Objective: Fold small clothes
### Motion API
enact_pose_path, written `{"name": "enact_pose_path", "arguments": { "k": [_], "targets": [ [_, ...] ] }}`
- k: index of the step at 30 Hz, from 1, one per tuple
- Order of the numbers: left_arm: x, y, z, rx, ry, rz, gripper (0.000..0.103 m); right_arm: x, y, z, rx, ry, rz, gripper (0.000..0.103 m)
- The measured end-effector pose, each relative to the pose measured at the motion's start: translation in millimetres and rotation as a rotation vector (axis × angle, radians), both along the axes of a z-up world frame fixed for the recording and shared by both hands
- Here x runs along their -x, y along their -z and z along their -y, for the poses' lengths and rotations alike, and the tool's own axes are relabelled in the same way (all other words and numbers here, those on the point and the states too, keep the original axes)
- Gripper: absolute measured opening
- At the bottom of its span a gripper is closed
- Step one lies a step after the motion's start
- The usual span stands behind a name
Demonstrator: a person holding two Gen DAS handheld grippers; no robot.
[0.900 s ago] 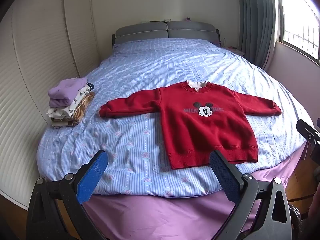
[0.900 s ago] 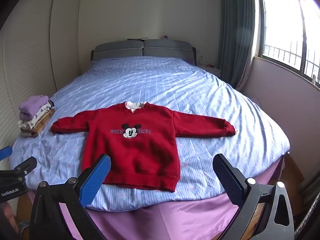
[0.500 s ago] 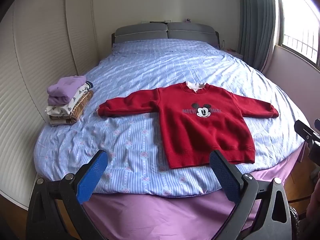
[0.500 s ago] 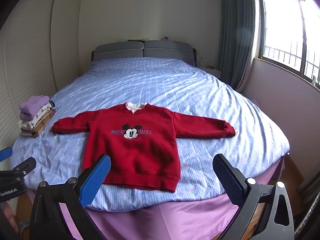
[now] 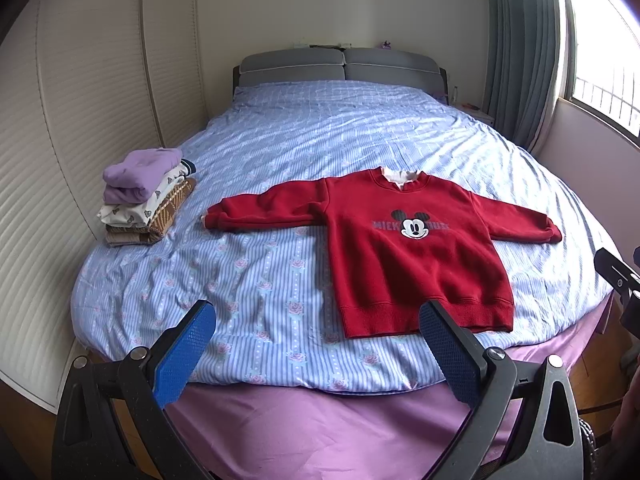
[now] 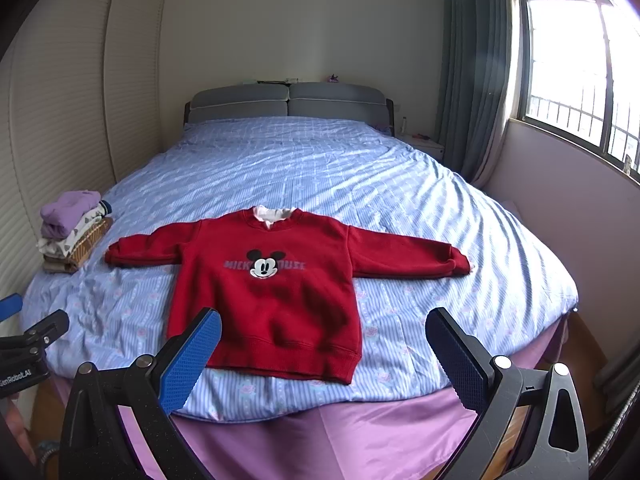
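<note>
Lately you've backed both views slightly off the red Mickey Mouse sweatshirt (image 5: 404,248), spread flat near the blue striped bed's (image 5: 256,280) foot. Left gripper (image 5: 318,344) and right gripper (image 6: 324,350) gape, empty. Folding hasn't begun.

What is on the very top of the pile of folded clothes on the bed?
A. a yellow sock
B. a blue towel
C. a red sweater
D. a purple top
D: a purple top lies on top of the pile; the red sweater lies spread flat apart from it.
</note>
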State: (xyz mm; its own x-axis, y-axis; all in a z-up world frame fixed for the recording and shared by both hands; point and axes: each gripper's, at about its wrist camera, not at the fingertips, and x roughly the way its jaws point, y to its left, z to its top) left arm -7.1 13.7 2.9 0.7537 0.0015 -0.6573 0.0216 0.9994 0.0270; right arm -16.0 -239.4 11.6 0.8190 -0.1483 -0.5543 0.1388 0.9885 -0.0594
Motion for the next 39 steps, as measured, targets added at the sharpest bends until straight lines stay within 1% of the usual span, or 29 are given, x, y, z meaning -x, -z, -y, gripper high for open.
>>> {"name": "enact_pose_path", "arguments": {
  "k": [39],
  "targets": [
    [-0.9,1.7,2.9,0.012,-0.006,-0.003,0.103,-2.3,5.9,1.7,-0.007,0.017,-0.010,0.103]
  ]
}}
